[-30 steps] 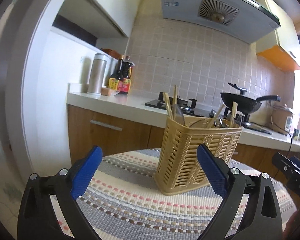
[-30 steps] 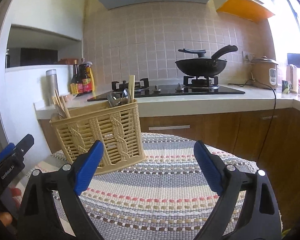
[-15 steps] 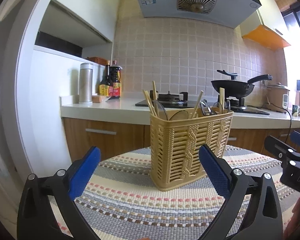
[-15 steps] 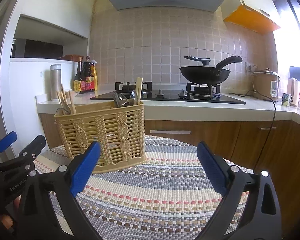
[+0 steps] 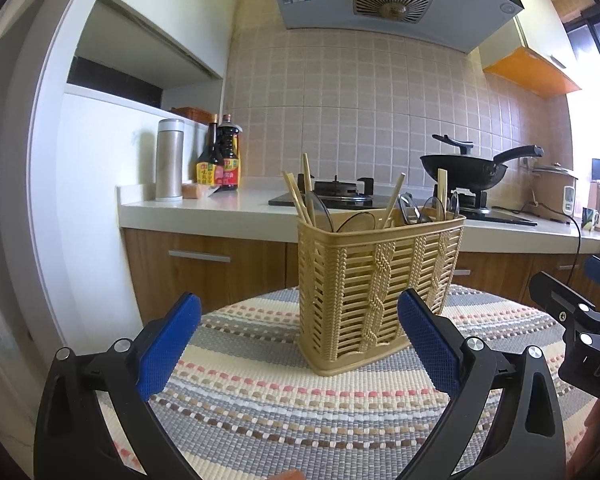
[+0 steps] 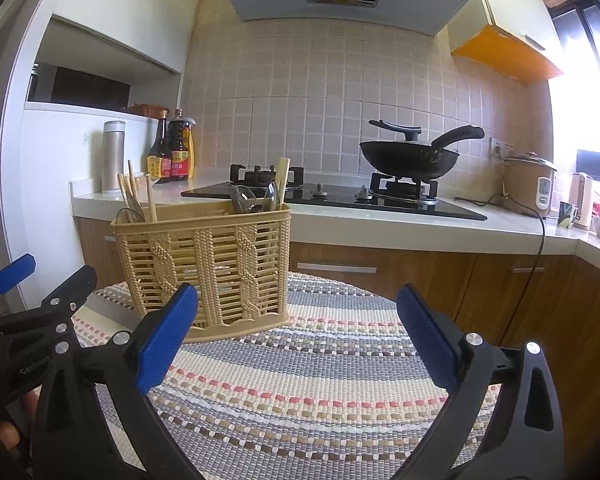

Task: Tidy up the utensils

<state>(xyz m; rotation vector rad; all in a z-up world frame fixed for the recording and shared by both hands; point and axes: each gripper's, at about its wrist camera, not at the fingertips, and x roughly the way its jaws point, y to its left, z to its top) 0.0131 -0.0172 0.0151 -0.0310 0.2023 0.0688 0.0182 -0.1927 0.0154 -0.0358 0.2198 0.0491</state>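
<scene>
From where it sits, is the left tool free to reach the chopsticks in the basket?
Probably yes: the left tool is open and empty, the basket stands just ahead, and the chopsticks stick up uncovered.

Two low fisheye views facing the kitchen wall

Each looks forward, close above the striped mat (image 5: pixel 284 396); both share the utensil basket (image 5: pixel 374 292), centre in the left view, left of centre (image 6: pixel 208 268) in the right view.
</scene>
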